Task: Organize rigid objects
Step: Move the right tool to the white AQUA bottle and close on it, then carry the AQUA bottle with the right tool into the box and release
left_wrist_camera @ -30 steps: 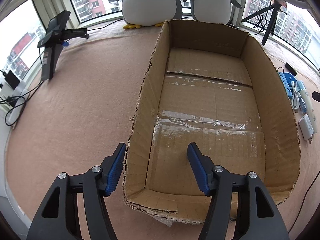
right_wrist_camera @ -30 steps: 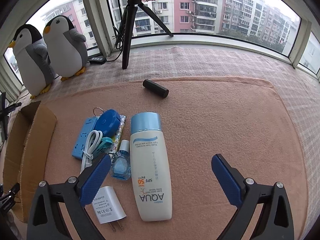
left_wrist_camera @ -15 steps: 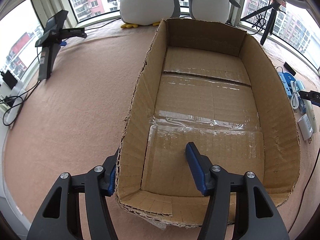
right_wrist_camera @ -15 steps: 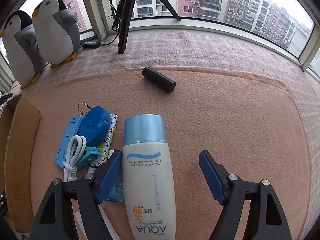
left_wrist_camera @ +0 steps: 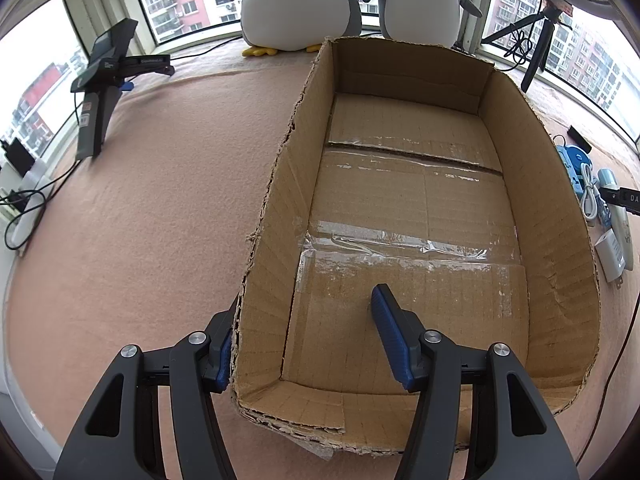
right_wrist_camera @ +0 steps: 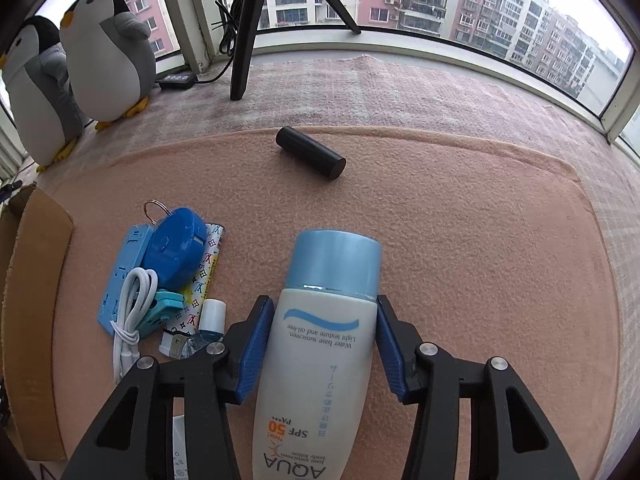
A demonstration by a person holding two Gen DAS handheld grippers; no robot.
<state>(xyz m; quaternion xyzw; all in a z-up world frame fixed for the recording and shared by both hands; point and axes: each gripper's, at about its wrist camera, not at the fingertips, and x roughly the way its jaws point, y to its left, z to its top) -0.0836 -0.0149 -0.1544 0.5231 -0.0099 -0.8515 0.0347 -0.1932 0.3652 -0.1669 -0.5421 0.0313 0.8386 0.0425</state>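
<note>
A white sunscreen bottle (right_wrist_camera: 320,360) with a light blue cap lies on the pink blanket. My right gripper (right_wrist_camera: 326,304) is down over it with its jaws closing, and both blue pads (right_wrist_camera: 256,344) touch the bottle's sides just below the cap. An empty cardboard box (left_wrist_camera: 560,240) stands to the left. My left gripper (left_wrist_camera: 304,304) straddles its left wall near the front corner. One finger sits outside against the wall and the other hangs inside over the floor, so the jaws stand apart.
Left of the bottle lie a blue round case (right_wrist_camera: 174,250), a light blue strip (right_wrist_camera: 124,276), a white cable (right_wrist_camera: 130,312), a small white-capped bottle (right_wrist_camera: 212,316) and a white charger (left_wrist_camera: 610,254). A black cylinder (right_wrist_camera: 311,158) lies further back. Two plush penguins (right_wrist_camera: 108,52) and a tripod leg (right_wrist_camera: 244,40) stand by the window.
My right gripper came down over the sunscreen bottle and its jaws closed from wide apart onto its sides. In the left wrist view the box wall now lies against the outer finger.
</note>
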